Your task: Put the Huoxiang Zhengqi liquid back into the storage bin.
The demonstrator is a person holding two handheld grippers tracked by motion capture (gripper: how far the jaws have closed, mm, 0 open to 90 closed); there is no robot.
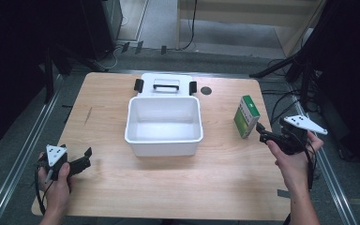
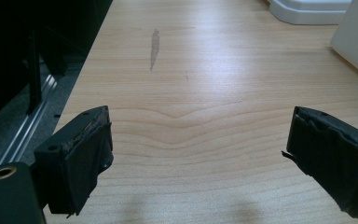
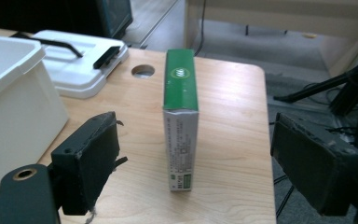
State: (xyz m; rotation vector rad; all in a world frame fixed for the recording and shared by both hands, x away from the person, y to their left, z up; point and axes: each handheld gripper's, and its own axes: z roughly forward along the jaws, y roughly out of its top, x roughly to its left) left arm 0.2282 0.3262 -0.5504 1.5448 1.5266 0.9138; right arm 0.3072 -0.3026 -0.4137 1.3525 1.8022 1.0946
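Wooden table [image 1: 168,187] — green box [image 3: 181,116] upright

**Both tools open, one at each side**

The left tool [image 1: 85,157] sits low in the left hand [image 1: 56,176], jaws wide apart. The right tool [image 1: 261,131], in the right hand [image 1: 290,157], points inward, jaws parted with nothing gripped.
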